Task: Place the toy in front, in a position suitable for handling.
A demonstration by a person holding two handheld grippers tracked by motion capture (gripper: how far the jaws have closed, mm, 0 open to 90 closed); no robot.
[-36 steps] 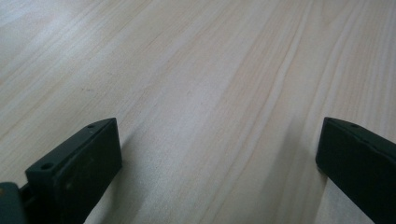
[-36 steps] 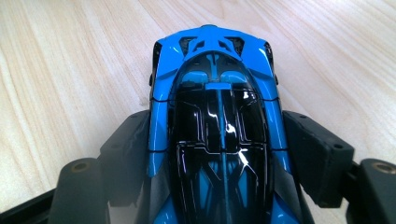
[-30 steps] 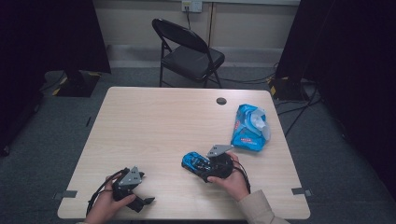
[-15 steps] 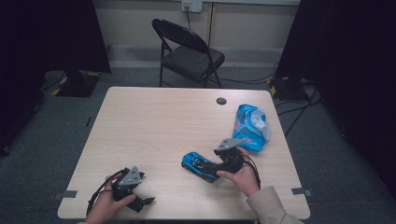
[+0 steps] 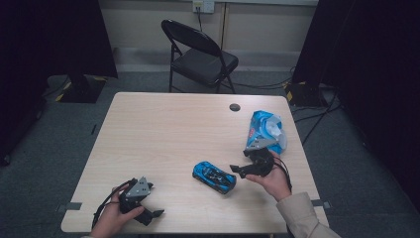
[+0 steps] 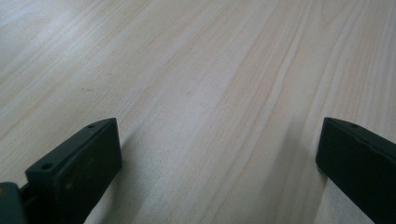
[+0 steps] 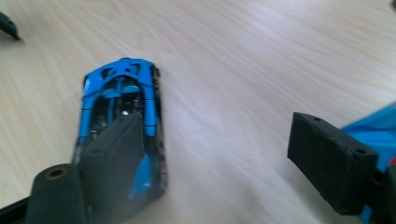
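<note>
Now at the table [image 5: 163,129]: right gripper [image 5: 236,171] hovers just beside one blue toy car [image 5: 214,176], fingers wide and empty.
One blue packet [image 5: 265,130] lies behind; left gripper [image 5: 154,214] rests apart, fingers wide. One finger seemingly overlaps the car; closing now may shove it aside.

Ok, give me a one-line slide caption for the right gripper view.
Right gripper, jaws wide open, beside a blue toy car on the wooden table, blue packet at the edge.

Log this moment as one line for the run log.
right gripper: open, beside blue toy car | left gripper: open, idle | blue plastic packet: untouched
</note>
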